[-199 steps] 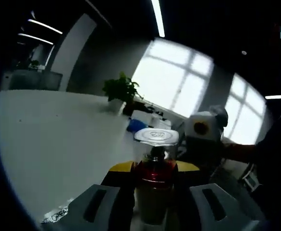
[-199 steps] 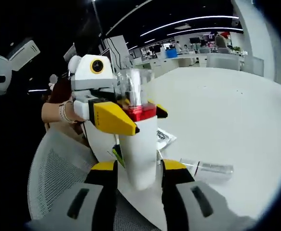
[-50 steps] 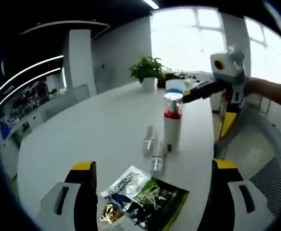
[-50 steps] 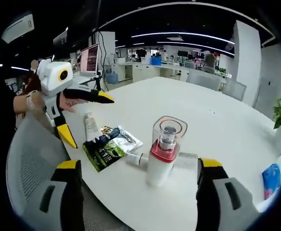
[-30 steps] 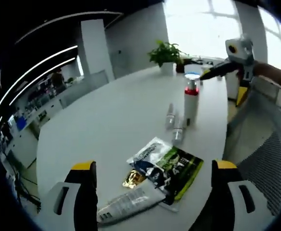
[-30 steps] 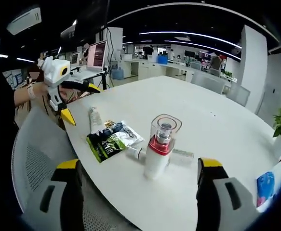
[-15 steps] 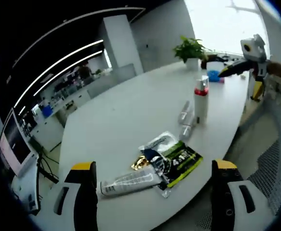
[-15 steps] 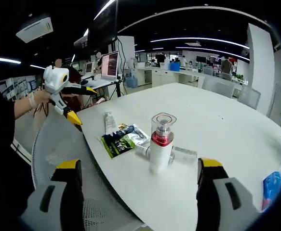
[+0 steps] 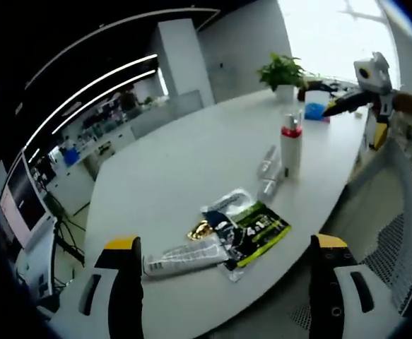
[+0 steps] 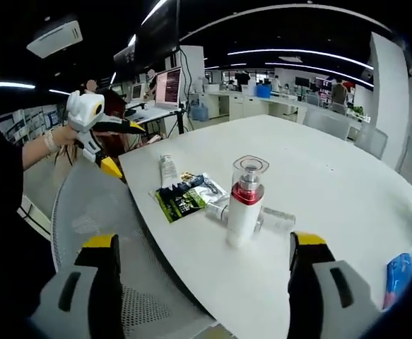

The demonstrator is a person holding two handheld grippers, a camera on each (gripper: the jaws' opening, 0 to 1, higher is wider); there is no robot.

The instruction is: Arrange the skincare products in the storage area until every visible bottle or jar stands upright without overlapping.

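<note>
A white pump bottle [image 9: 289, 148] with a red band and clear cap stands upright on the white table [image 9: 170, 169]. Two small clear bottles [image 9: 268, 162] lie flat beside it. Nearer to me are green-and-black sachets [image 9: 254, 229] and a white tube [image 9: 184, 256], also lying flat. My left gripper [image 9: 227, 244] is open and empty, well back from the table edge. In the right gripper view the pump bottle [image 10: 246, 201] is upright, with a clear bottle [image 10: 276, 215], the sachets [image 10: 184, 198] and the tube [image 10: 167, 169] lying around it. My right gripper [image 10: 203, 241] is open, empty and off the table.
A mesh chair back [image 10: 99, 212] sits between my right gripper and the table. The other gripper [image 10: 96, 116] hangs open at the left, held by a hand. A potted plant [image 9: 282, 70] and a blue packet [image 10: 396, 275] are at the far end.
Earlier both grippers were shut on the pump bottle in the air. It now stands on the table, both grippers are open, and both have drawn back from the table edge.
</note>
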